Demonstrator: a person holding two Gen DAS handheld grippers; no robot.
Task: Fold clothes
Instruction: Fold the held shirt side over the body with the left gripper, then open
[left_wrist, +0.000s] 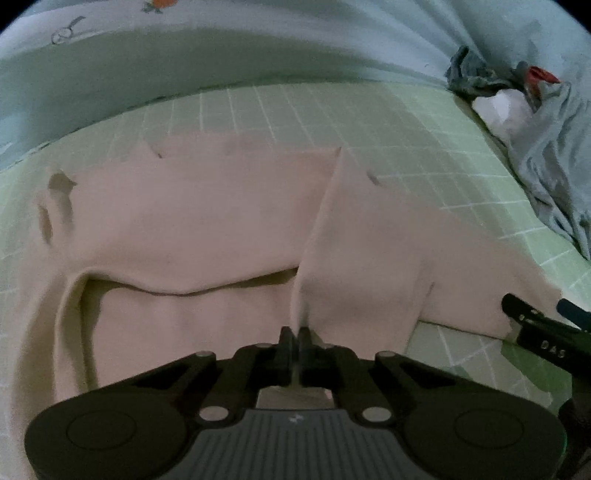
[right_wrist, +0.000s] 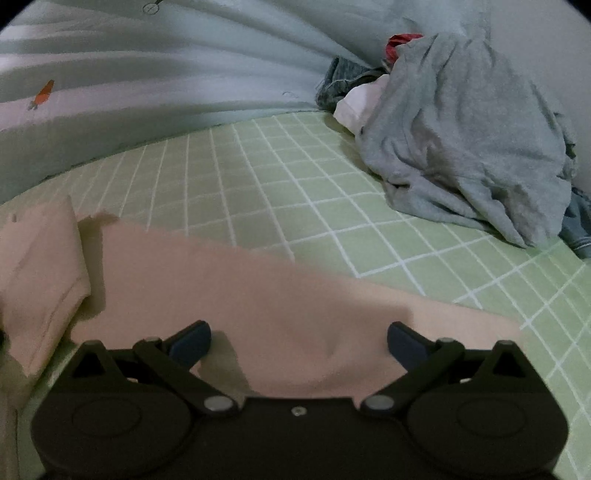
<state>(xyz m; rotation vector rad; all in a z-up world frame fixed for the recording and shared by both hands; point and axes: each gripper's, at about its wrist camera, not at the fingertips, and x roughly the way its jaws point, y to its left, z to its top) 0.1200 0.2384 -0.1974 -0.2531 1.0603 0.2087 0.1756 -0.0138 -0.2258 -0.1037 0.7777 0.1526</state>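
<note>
Left gripper (left_wrist: 295, 334) is clamped tight on a ridge of the pink garment (left_wrist: 192, 221), pinching a fold near its close edge. Over to the right gripper (right_wrist: 299, 341): jaws spread wide above the same cloth, gripping nothing. It wants a matching pinch on that edge before any lift, I'd say, so both sides rise evenly. The garment lies flat on the green checked sheet (right_wrist: 295, 177), long axis running left to right.

Dim, soft blur, fisheye warp at edges.
</note>
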